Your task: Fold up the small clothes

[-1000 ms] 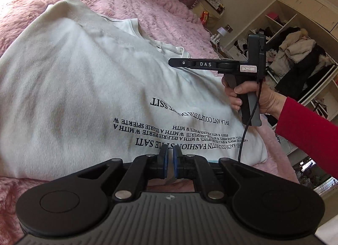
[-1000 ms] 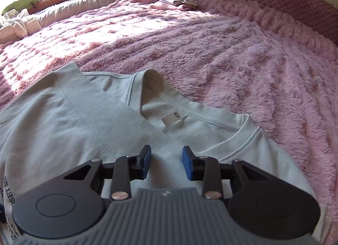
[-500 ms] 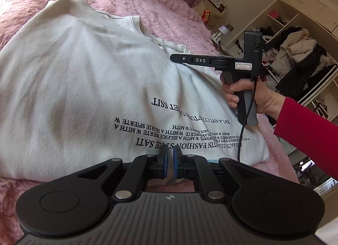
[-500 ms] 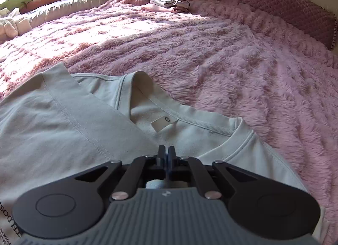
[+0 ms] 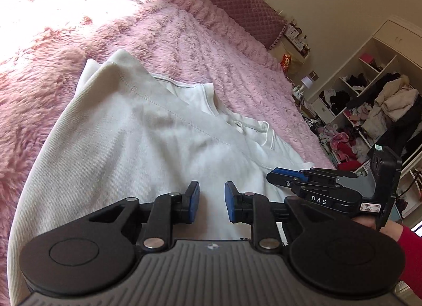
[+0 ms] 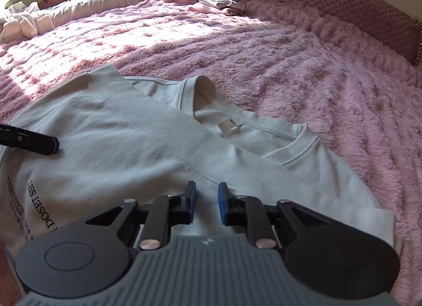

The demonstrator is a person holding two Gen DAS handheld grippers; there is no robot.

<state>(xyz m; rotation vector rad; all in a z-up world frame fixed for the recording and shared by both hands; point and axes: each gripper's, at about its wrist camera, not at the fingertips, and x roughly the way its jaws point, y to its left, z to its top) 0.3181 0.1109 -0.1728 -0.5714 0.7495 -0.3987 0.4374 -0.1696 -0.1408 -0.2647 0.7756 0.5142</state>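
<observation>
We see a white cotton T-shirt with black printed lettering (image 6: 147,163) lying partly folded on the fluffy pink bed blanket (image 6: 303,68), its ribbed neckline and small white neck label (image 6: 229,125) towards the far side. One side of the shirt is laid over the body, so a stitched seam runs diagonally across it.

Our left gripper (image 5: 211,201) hangs over the near part of the shirt with its 2 blue pads apart and opening; only flat cloth shows in the gap, and nothing is pinched. Our right gripper (image 6: 206,204) sits over the shirt just near of the collar, its jaws also parted and opening, with no cloth caught between them. In the left wrist view the right gripper appears at the right edge of the shirt, held by a hand in a red sleeve (image 5: 410,250).

Far across the blanket lies a small stack of folded clothes (image 6: 220,6). Beyond the bed on the right stands an open white wardrobe crammed with garments (image 5: 369,110).
</observation>
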